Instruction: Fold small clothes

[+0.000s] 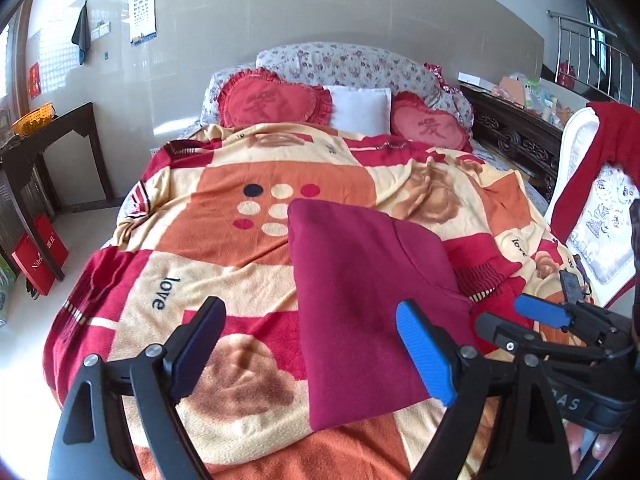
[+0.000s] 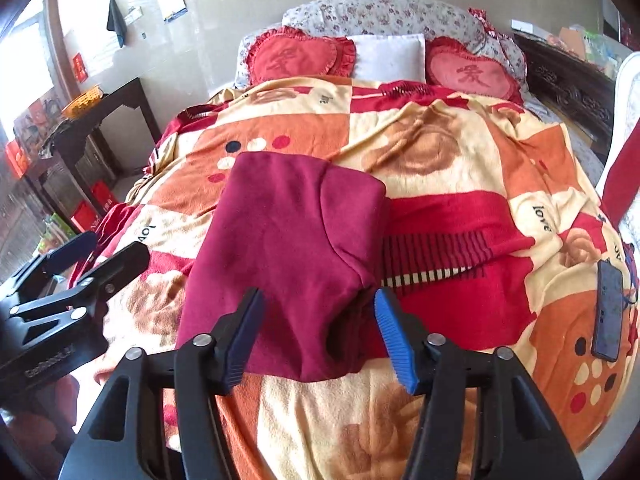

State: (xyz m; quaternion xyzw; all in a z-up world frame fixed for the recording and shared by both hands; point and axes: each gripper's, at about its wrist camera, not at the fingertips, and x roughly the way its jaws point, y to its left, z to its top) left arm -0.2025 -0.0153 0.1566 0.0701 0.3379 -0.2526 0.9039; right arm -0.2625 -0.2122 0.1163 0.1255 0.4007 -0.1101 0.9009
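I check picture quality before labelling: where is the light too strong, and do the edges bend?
Left wrist view: the floor at the left is washed out white, the wall bends near the dark round border. Right wrist view: the window is blown out; the garment is sharp, evenly lit.

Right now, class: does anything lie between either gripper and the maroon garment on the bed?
Nothing visible does. The maroon garment lies bare on the blanket, directly ahead of the open right gripper and the open left gripper.
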